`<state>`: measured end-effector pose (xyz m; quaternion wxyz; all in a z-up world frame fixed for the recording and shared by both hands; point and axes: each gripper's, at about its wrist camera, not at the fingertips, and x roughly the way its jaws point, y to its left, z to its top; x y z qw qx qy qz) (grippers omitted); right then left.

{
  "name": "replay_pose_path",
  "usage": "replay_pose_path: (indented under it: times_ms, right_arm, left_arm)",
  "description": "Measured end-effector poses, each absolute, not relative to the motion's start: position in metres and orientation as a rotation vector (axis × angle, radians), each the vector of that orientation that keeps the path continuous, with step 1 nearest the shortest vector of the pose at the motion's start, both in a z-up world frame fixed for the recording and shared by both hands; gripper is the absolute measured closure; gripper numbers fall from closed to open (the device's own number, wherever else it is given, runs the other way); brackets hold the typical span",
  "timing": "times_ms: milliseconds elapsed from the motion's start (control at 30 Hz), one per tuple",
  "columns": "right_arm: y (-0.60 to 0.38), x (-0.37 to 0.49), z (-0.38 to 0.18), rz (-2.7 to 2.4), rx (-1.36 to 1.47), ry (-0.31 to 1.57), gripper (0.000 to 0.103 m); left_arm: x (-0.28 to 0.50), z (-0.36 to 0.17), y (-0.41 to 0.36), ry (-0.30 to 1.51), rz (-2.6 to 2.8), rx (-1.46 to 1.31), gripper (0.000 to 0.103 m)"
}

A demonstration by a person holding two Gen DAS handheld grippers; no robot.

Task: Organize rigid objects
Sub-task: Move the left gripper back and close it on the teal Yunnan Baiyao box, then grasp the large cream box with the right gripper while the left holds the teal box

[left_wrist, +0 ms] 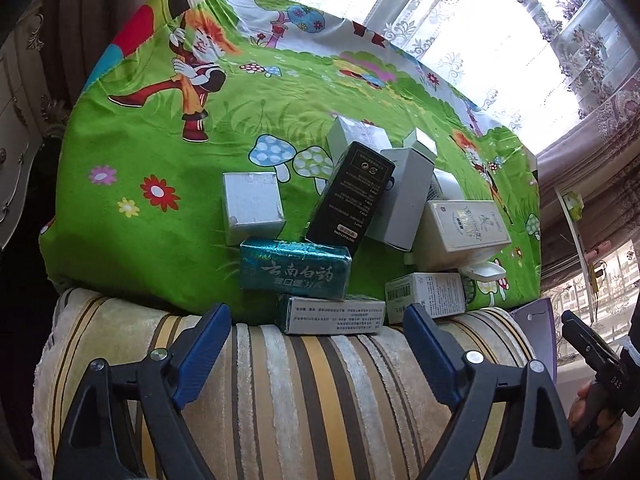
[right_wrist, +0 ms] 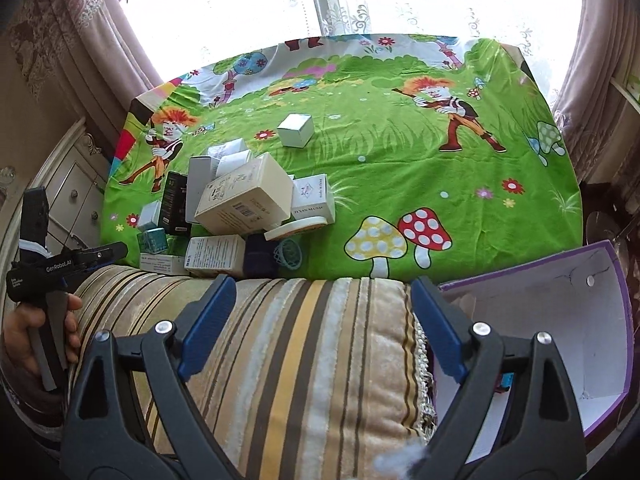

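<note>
Both grippers, left gripper and right gripper, are hovering open and empty over the striped cushion. Boxes are lying heaped at centre frame on the green sheet. Sorting is seemingly just starting; next comes reaching for a box, likely toward the purple-edged carton at lower right.

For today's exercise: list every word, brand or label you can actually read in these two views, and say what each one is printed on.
"云南白药" on the teal foil box.
"INSTRUCTIONS" on the black box.
"JEVIN MUSIC" on the small white box.
"GenRobot.AI" on the left gripper.
"DAS" on the right gripper.
Fine print and barcodes on the other boxes are too small to read.
</note>
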<state>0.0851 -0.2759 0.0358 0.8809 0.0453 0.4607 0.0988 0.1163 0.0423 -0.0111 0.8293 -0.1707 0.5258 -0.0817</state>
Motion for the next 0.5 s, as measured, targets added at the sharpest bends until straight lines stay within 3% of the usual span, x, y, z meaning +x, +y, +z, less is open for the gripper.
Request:
replay_pose_path:
  times_ms: [500]
  right_arm:
    - [-0.19, 0.124, 0.025, 0.205, -0.12, 0.97, 0.003]
  left_arm:
    - [0.161, -0.047, 0.049, 1.222, -0.196, -0.369, 0.01]
